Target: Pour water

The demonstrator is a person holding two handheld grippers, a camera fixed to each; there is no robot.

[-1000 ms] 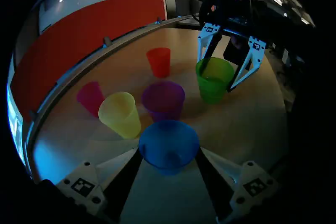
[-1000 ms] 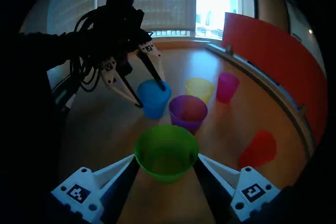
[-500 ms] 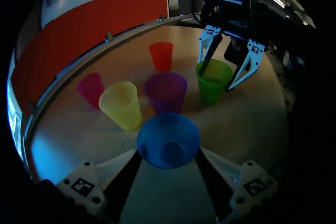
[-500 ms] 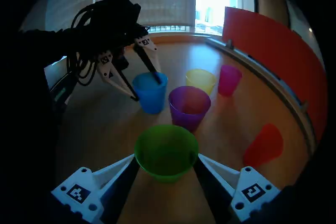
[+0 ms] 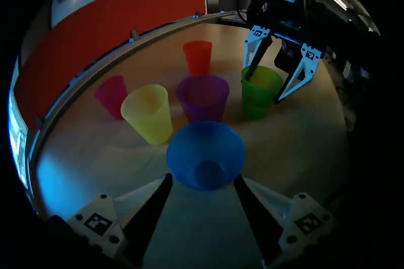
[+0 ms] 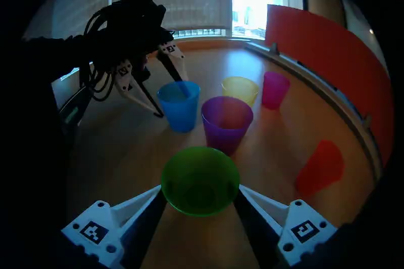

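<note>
- The left gripper (image 5: 202, 179) is clamped on the blue cup (image 5: 206, 155), one finger pressing each side; in the left gripper view the cup's mouth faces the camera and its bottom shows
- In the right gripper view the blue cup (image 6: 178, 105) sits roughly upright between the left gripper's (image 6: 174, 101) fingers, towards the middle of the table (image 6: 126, 158) – whether it touches the top I cannot tell
- The right gripper (image 6: 200, 191) grips the green cup (image 6: 200, 180) the same way, a finger on either side of the wall
- From the left gripper view, the right gripper (image 5: 262, 88) and green cup (image 5: 260, 90) stand just beside the purple cup (image 5: 203, 97)
- The purple cup (image 6: 226, 120) stands upright between the blue and green cups, close to both
- The yellow cup (image 5: 147, 112) is near the purple one; the pink cup (image 5: 112, 96) stands beyond it, by the table's railed edge
- The red cup (image 5: 197, 57) stands apart from the others, also towards that edge
- Water – none can be made out in either held cup
</note>
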